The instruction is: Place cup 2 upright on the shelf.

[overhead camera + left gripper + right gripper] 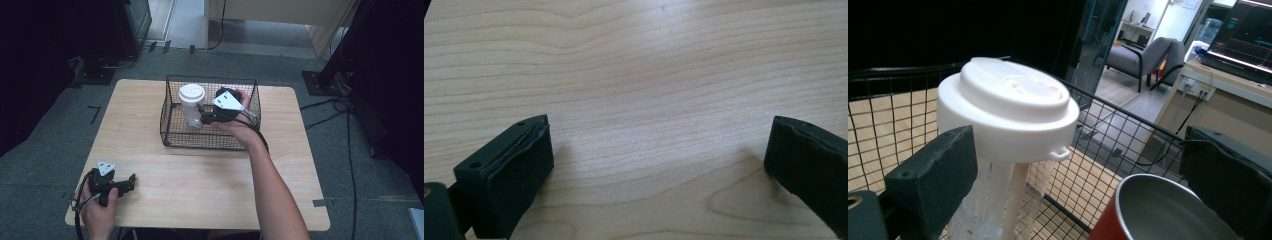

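Clear plastic cup with a white dome lid (pixel 192 104) stands inside a black wire-mesh basket (pixel 172 131), towards its left half, at the far middle of a pale wood-grain table (pixel 200 185). No print or logo readable on lid or cup.

L to R: left gripper (pixel 131 181) lies near the table's front-left corner, held in a hand, jaws wide apart w/ nothing between them; the left gripper view has bare wood between its black pads. Right gripper (pixel 201 114) reaches into the basket from the right, grey three-cornered plate on top. In the right gripper view its jaws stand wide apart, the lidded cup just by the left jaw; can't tell if that jaw touches it, so no clear grip. A red cup with a metal-looking inside (pixel 1158 212) sits low between the jaws in that view.

Room: grey carpet floor (pixel 50 130), black stands and cables at both sides. Behind the basket, a grey armchair (pixel 1143 57) and a dark monitor (pixel 1248 35); its writing is too small to read.
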